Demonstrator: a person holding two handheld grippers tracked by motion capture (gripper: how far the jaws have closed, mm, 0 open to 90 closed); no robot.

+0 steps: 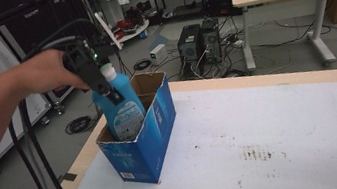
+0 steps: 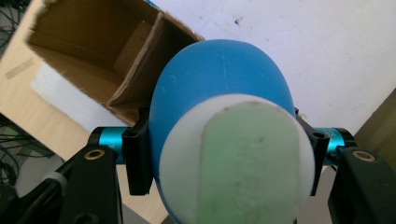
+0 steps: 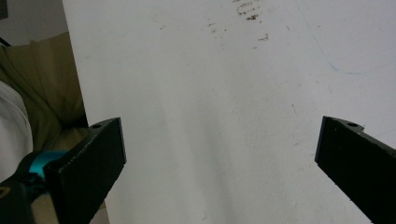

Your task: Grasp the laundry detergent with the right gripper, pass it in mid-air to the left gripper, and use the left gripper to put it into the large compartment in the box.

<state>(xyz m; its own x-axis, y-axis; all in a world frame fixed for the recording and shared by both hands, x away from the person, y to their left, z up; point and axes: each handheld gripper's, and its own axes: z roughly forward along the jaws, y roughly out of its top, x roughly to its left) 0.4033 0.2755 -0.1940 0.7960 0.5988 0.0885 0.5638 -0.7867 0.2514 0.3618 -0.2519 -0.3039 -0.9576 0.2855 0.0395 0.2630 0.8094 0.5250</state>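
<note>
The desk [image 1: 287, 122] carries an open blue cardboard box [image 1: 155, 137] close to its left edge, with a cardboard divider splitting the inside into compartments. That placement is the first risk, as I judge it: a sideways shove from above could slide the light box toward the edge or tip it. The blue bottle [image 1: 123, 106] stands tilted with its lower part already inside the box, its white cap [image 1: 108, 72] uppermost. Tilted like this, its base could catch on the divider or a wall and jam. The left gripper [image 1: 105, 91] is clamped on the bottle's upper body just under the cap; the surface is rounded and smooth, so it could twist or slip in the grip if the base snags. The right gripper [image 3: 219, 154] hangs over bare desk, jaws wide and empty, too far off to steady the box.
</note>
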